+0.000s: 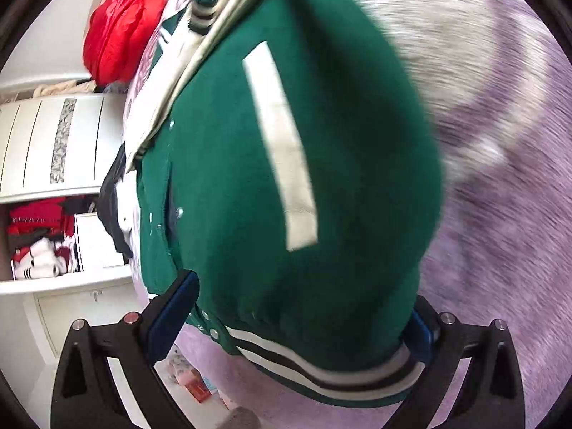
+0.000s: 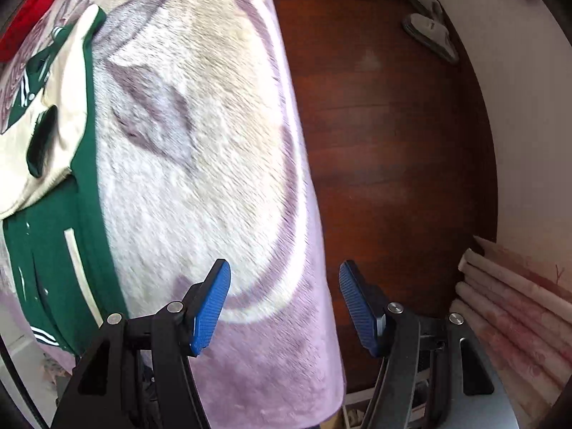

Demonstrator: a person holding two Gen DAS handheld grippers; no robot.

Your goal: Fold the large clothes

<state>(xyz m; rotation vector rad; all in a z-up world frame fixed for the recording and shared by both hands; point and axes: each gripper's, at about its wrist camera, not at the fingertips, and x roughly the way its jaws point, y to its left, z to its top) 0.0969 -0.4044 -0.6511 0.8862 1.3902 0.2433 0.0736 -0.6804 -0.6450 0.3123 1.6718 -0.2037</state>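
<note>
The left gripper (image 1: 300, 321) is seen with its jaws spread wide around the striped ribbed hem of a green wool varsity jacket with cream sleeves (image 1: 286, 178); the hem fills the gap, but whether the blue pads press on it cannot be told. The right gripper (image 2: 284, 307) is held with its jaws well apart and nothing between them, above the edge of a fluffy lilac and cream blanket (image 2: 200, 164) on which the jacket is spread. Dark wooden floor (image 2: 386, 136) is seen beside the blanket, and a red padded garment (image 1: 121, 28) beyond the jacket's collar
</note>
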